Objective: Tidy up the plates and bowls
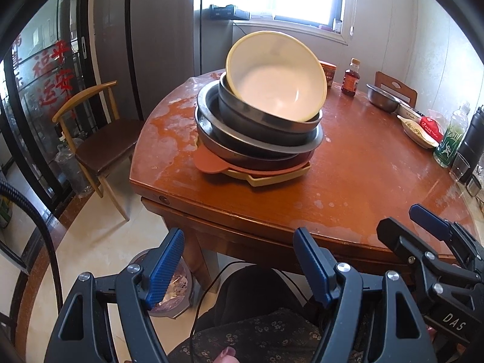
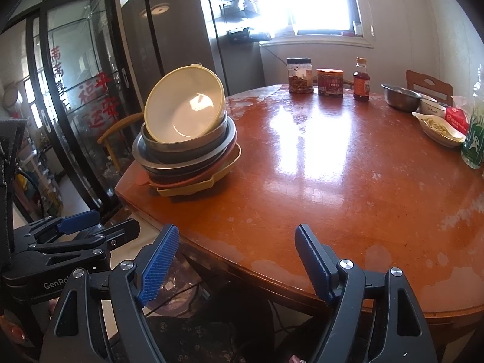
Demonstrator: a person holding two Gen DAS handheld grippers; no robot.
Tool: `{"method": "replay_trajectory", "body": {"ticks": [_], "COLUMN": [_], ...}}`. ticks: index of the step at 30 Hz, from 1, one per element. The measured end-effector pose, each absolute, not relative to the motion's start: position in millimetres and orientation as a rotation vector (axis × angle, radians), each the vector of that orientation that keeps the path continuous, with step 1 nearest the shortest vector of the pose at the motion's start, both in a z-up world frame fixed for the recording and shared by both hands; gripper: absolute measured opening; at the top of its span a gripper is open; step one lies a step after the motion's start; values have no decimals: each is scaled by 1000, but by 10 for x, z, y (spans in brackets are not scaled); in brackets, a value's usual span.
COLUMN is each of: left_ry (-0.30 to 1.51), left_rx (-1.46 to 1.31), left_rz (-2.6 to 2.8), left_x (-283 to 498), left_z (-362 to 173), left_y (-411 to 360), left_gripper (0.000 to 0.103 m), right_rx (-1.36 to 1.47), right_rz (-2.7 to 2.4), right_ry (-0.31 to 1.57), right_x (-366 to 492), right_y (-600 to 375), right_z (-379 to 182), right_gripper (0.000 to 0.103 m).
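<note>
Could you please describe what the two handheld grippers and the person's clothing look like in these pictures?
Both the left gripper and the right gripper have black angular frames with silver bolts and blue ribbed pads. White lettering marks their bodies: "DAS" in the left wrist view, "GenRo" in the right. A thin black cable hangs below. The person wears dark floral-print fabric.

top bowl (image 1: 276, 81): we see cream yellow, white inside
table (image 2: 332, 181): reddish brown (worn pale in patches)
gripper pads (image 1: 165, 267): we see ribbed blue

left claw (image 1: 239, 260) open, right claw (image 2: 236, 257) open, both empty
</note>
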State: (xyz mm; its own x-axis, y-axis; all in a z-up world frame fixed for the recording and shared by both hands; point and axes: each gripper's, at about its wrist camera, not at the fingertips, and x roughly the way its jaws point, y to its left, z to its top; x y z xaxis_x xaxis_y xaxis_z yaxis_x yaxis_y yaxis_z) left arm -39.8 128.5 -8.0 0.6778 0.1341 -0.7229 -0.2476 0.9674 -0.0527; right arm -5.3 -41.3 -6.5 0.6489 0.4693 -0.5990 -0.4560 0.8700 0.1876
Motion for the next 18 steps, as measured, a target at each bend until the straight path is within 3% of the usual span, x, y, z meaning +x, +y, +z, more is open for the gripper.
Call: {"method": "replay_trajectory", "body": {"ticks": [18], "left_ry": [811], "left_rx": [-150], "left_rz": [218], "left_x": [-378], "left_z": [-122], "left_y": [1282], "left_gripper": [74], "right_rx": [27], "right_rz": [510], "right_ry": [694], "right_x": [-37], "right_y": [-453], "right_z": [-93], "right_gripper": [80]}}
